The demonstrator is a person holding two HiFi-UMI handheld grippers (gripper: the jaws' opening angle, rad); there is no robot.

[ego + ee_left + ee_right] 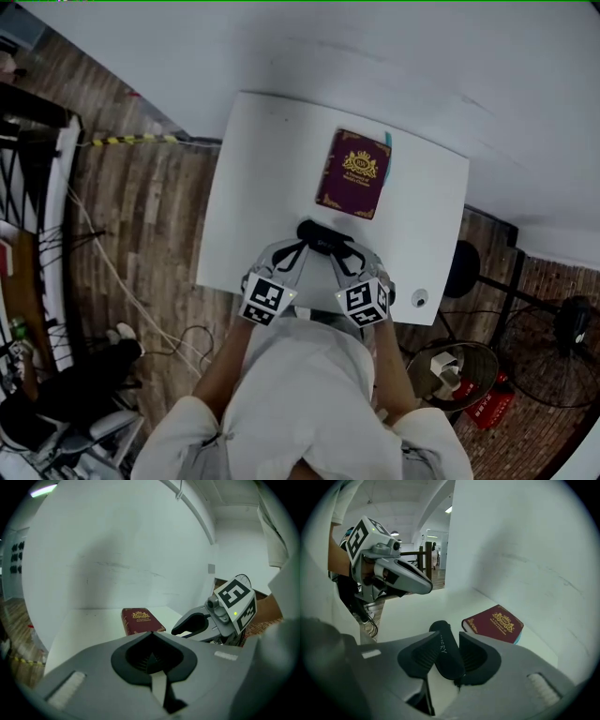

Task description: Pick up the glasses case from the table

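- Right tool (449, 638): jaws stand apart and tilt down toward the white counter (403, 616). Nothing is clamped.
- Glasses case (446, 656): black and oblong, lying on the counter. In the right gripper view it shows in the gap between the two jaw pads. In the head view it lies just at the tips of both tools.
- Left tool (151, 633): jaws are together at the tips and empty. It is held just beside the right tool, over the near part of the counter.
- Book (353, 172): dark red with a gold emblem, flat on the counter. It lies beyond the glasses case and apart from it, near the wall.
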